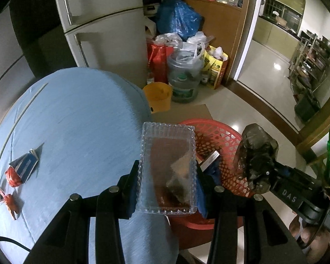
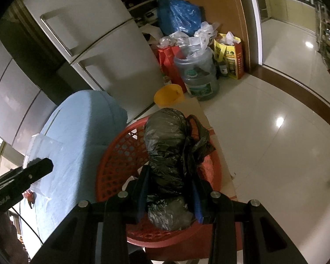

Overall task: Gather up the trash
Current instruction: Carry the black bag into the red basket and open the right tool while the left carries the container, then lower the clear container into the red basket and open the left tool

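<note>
My left gripper (image 1: 167,176) is shut on a clear plastic tray (image 1: 167,154) with brown scraps in it, held over the edge of the blue-covered table (image 1: 77,132) and the red mesh basket (image 1: 220,140). My right gripper (image 2: 168,189) is shut on a crumpled black plastic bag (image 2: 171,149), held above the red mesh basket (image 2: 118,158). That bag (image 1: 257,154) also shows at the right of the left wrist view. A blue carton (image 1: 26,162) and red wrappers (image 1: 13,177) lie on the table's left.
A yellow bucket (image 1: 158,95), a big water jug (image 1: 183,81), red and yellow bags and a blue plastic bag (image 1: 178,19) stand by the fridge (image 1: 103,22). Flat cardboard (image 2: 195,107) lies on the tiled floor. A doorway opens at the right.
</note>
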